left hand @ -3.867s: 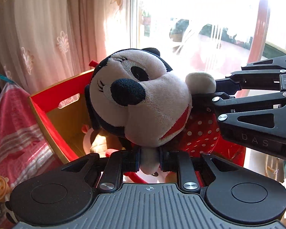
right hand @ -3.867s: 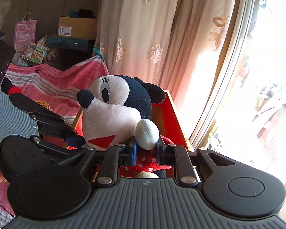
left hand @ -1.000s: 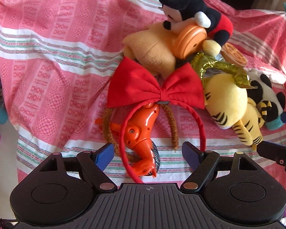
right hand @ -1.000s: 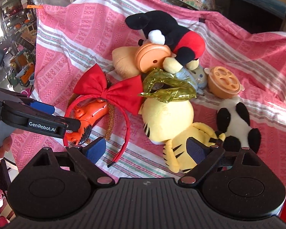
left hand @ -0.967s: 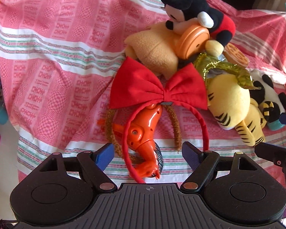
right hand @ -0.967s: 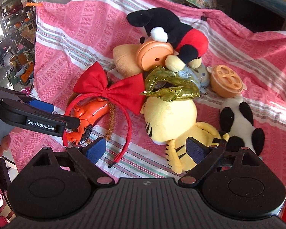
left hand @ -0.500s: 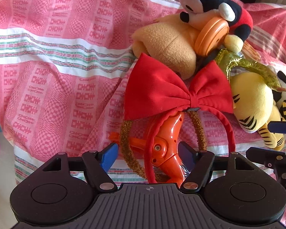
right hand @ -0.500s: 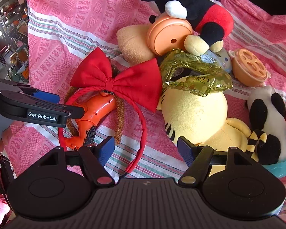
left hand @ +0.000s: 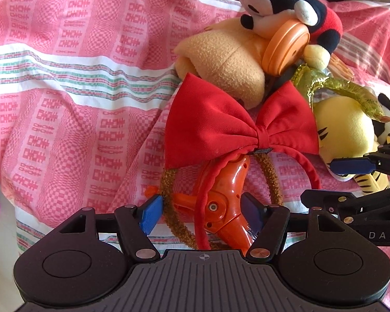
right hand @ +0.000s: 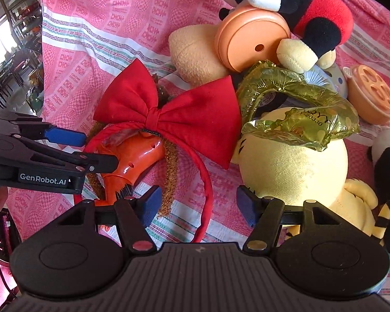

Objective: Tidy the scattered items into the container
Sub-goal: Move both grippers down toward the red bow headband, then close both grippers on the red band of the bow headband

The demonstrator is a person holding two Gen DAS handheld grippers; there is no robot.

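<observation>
Both grippers spread wide: left gripper [left hand: 202, 212] straddles orange toy [left hand: 222, 195] for pickup, right gripper [right hand: 197, 202] over red headband [right hand: 205, 179].

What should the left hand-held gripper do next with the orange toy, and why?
Probably close the left hand-held gripper. Its blue fingers already sit open on either side of the orange toy, which lies under the red headband. The headband and a brown hoop also run between them, so they may lift too.
</observation>
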